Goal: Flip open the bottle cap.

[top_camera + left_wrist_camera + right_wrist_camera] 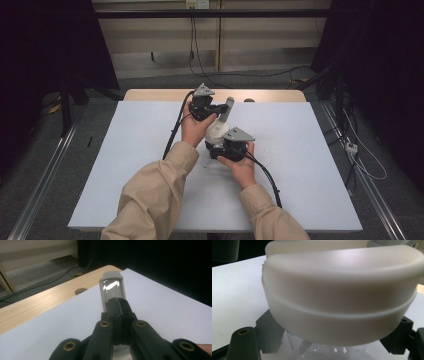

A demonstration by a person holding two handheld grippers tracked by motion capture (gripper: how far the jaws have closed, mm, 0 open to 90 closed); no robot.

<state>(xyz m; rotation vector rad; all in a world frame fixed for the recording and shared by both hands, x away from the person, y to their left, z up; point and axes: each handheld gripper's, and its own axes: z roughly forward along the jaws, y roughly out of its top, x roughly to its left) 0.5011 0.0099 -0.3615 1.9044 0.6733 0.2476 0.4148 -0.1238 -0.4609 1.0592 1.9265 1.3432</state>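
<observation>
You have the cup's lid (218, 132) pinched in your right claw (220, 145) and its grey flap (112, 287) in your left claw (119, 305), but the flap is not off yet.

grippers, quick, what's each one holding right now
Left gripper: shut on the grey handle.
Right gripper: shut on the white lidded container.

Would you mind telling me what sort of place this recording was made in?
Probably a lab recording bay: a white board on a wooden table, black curtains at both sides, and cables over the floor.
</observation>
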